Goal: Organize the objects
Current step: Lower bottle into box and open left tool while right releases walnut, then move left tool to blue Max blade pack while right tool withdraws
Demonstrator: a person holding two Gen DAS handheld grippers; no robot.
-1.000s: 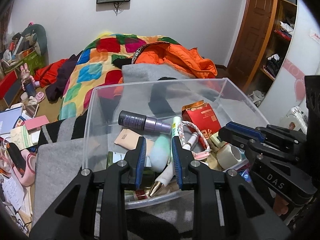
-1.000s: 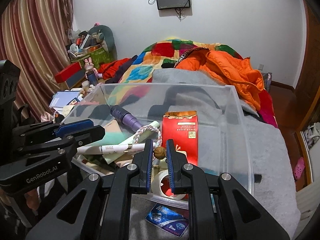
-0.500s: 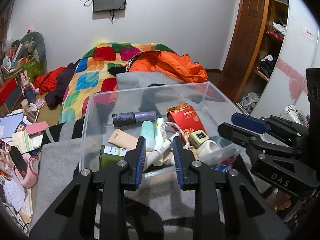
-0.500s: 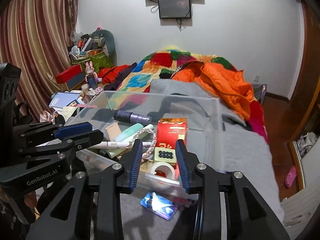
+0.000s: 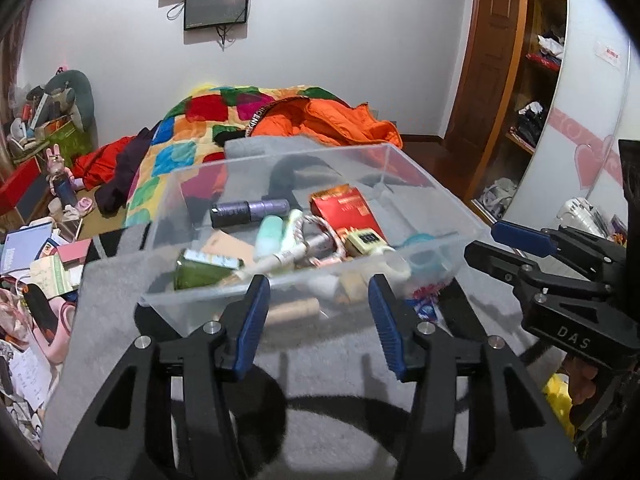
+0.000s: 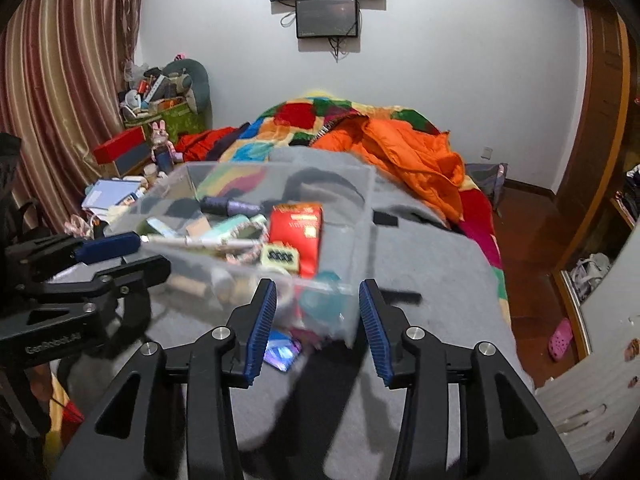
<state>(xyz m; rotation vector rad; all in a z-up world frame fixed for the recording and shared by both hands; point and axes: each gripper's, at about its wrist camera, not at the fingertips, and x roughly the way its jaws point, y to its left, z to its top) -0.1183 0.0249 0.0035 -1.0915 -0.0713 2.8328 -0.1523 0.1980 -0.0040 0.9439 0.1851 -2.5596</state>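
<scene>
A bed [image 6: 432, 264] under a grey blanket [image 5: 320, 432] fills the room's middle, with a patchwork quilt [image 5: 188, 120] and an orange jacket [image 6: 404, 152] heaped toward the far wall. On the blanket sits a clear bin [image 5: 436, 196], its near wall just ahead of both grippers. Inside lies a jumble: a red box [image 5: 344, 212] against the right side, a purple bottle [image 5: 248, 212] lying flat toward the back, a mint tube [image 5: 269, 232] beside it, a green jar [image 5: 200, 272] in the near left corner, a white pen [image 5: 280, 258] slanting across the middle, a braided cord [image 5: 320, 226] looped over it, and a small yellow case [image 5: 366, 240] by the red box. A blue packet [image 6: 280, 354] lies on the blanket outside the bin's near wall. The left gripper [image 5: 318, 318] hangs short of the bin, its jaws opening with nothing between them. The right gripper [image 6: 318, 326] is likewise short of the bin's near corner, jaws opening and empty, though this view is blurred.
</scene>
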